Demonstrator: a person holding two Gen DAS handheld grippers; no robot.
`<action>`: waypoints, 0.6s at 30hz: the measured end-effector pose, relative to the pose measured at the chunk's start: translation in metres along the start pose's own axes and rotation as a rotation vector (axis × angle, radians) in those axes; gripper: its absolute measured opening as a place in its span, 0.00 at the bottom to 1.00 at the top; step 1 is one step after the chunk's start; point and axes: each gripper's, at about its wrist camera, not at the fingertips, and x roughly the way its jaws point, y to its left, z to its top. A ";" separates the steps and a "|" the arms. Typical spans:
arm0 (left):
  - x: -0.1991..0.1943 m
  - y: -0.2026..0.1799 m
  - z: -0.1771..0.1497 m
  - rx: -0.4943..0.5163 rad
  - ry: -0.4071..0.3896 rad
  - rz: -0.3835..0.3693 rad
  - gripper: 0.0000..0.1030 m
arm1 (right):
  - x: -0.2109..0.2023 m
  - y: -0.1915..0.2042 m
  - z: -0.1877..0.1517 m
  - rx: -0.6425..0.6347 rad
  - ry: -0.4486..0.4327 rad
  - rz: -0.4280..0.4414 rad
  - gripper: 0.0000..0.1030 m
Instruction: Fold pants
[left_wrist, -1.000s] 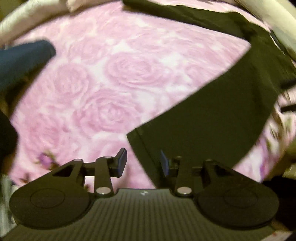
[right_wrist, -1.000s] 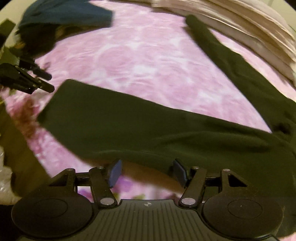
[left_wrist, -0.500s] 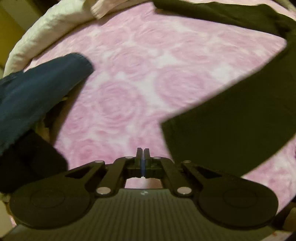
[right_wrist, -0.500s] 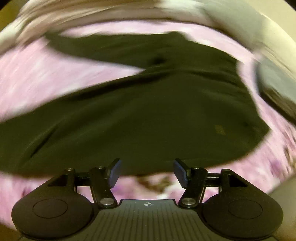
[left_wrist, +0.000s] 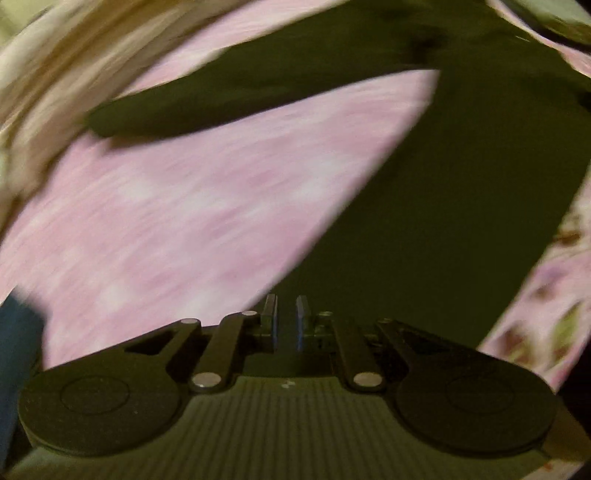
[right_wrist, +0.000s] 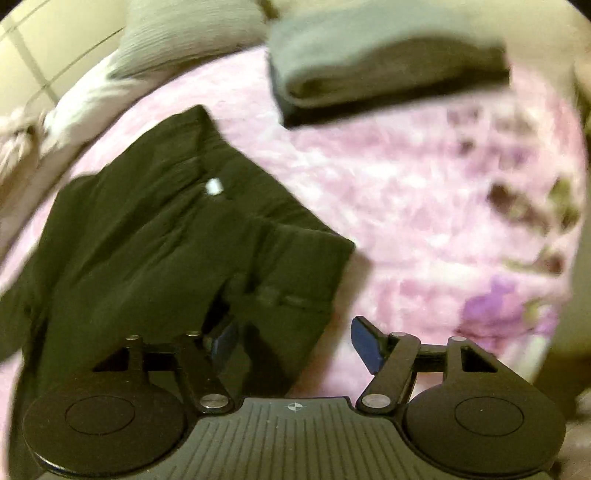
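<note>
Dark olive pants (left_wrist: 461, 184) lie spread on a pink rose bedspread (left_wrist: 166, 221), one leg (left_wrist: 221, 99) reaching far left. My left gripper (left_wrist: 286, 321) hovers over the edge of the near leg. Its jaws are opening, only a narrow gap shows, and nothing is gripped. In the right wrist view the pants' waist end (right_wrist: 155, 229), with a small white label (right_wrist: 213, 185), lies below my right gripper (right_wrist: 293, 341). Its jaws are closing but stand wide, with the waist corner under the left finger (right_wrist: 221, 339) and no pad pressing on it. Both views are motion-blurred.
A folded grey and dark garment (right_wrist: 388, 74) rests at the back of the bedspread (right_wrist: 406, 206). Pale bedding (right_wrist: 92, 99) borders the far left. A blue garment (left_wrist: 14, 350) shows at the left edge, and cream bedding (left_wrist: 55, 74) lies beyond the far leg.
The left gripper shut empty, then parted slightly while sweeping from the leg's hem toward the crotch. The right gripper swung along the leg to the waist end, rolling, its jaws narrowing a little.
</note>
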 end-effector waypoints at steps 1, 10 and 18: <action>0.003 -0.022 0.018 0.038 -0.004 -0.024 0.08 | 0.002 -0.009 0.003 0.041 0.000 0.022 0.32; -0.006 -0.138 0.143 0.294 -0.114 -0.174 0.08 | -0.025 -0.089 0.087 0.080 0.027 0.080 0.10; -0.002 -0.109 0.151 0.228 -0.094 -0.091 0.17 | -0.046 -0.048 0.077 -0.101 -0.003 -0.151 0.47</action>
